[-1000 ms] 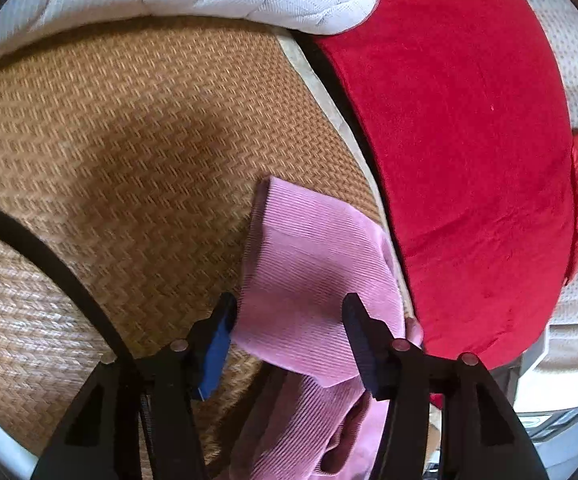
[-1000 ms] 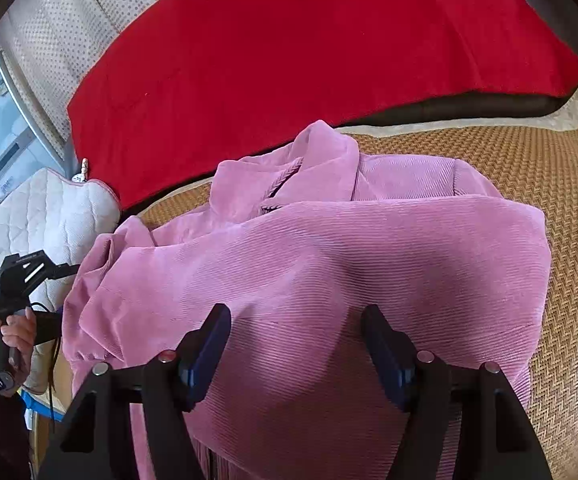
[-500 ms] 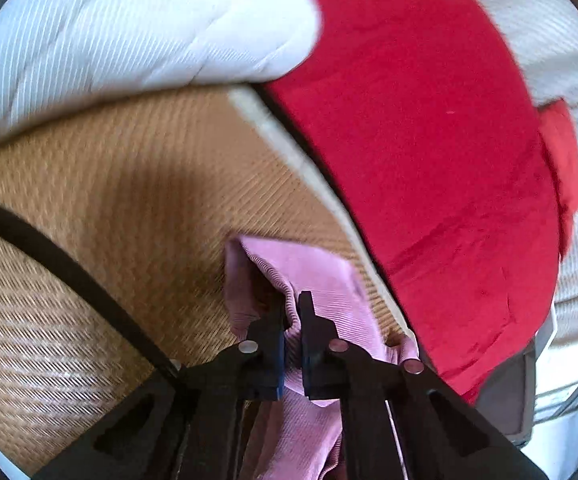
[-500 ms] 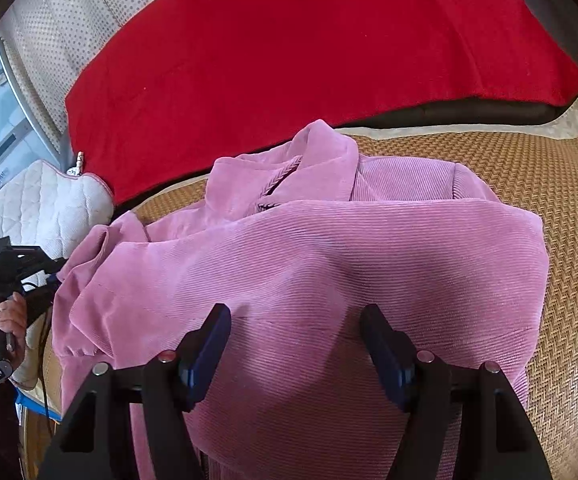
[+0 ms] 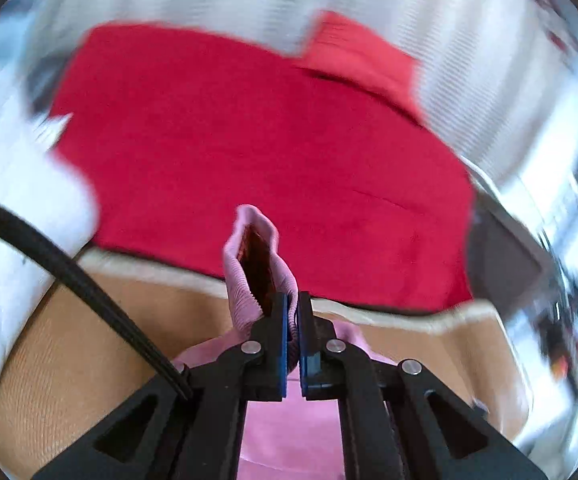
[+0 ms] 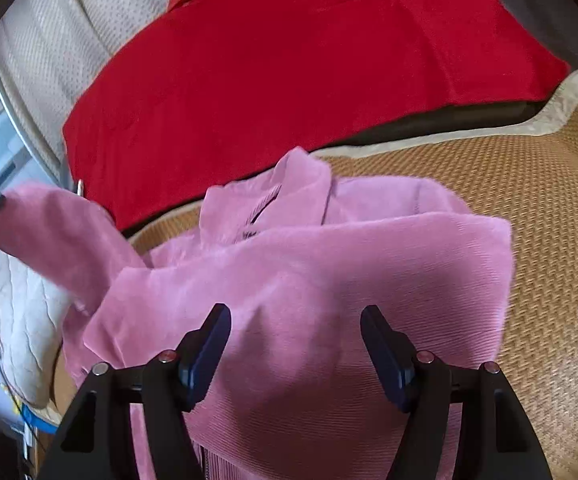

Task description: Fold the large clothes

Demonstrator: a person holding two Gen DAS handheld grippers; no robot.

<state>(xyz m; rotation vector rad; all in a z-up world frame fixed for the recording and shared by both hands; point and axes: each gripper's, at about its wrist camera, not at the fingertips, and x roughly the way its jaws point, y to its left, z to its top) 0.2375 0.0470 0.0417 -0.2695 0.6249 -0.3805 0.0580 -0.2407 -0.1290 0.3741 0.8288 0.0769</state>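
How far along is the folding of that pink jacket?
Partly done. One side of the pink jacket already lies folded across its body on the woven mat. In hand: the left gripper is shut on the sleeve, lifting it. The right gripper hovers open. Left: laying that sleeve in and folding the length.

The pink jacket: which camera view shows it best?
The right wrist view: the pink jacket lies spread on the woven mat, collar visible, below the open right gripper. The left wrist view is blurred and shows only the cuff pinched in the left gripper.
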